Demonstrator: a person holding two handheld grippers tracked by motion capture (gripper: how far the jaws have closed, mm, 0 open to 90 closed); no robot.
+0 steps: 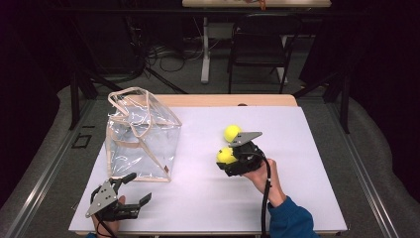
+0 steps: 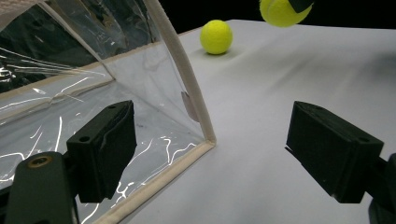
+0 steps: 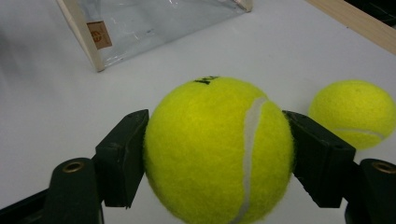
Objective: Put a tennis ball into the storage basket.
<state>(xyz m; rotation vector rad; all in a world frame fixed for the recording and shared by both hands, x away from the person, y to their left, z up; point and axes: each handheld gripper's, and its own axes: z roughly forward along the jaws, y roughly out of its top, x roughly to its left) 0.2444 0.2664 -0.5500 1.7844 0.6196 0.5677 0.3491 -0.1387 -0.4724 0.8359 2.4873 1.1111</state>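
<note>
Yellow and fuzzy, a tennis ball (image 3: pixel 219 149) sits squeezed between the two jaws of the right tongs (image 1: pixel 232 157), held up a little over the white bench (image 1: pixel 297 148). A second tennis ball (image 1: pixel 231 132) lies on the bench just beside it. The clear plastic bag (image 1: pixel 141 136) stands well apart on the left, its top open. The step looks like carrying the held ball to the bag. Next, the right hand (image 1: pixel 265 176) would need to lift higher and swing left, over the bag's rim. The left tongs (image 1: pixel 121 196) rest low near the bag's front corner, jaws wide apart and holding nothing.
</note>
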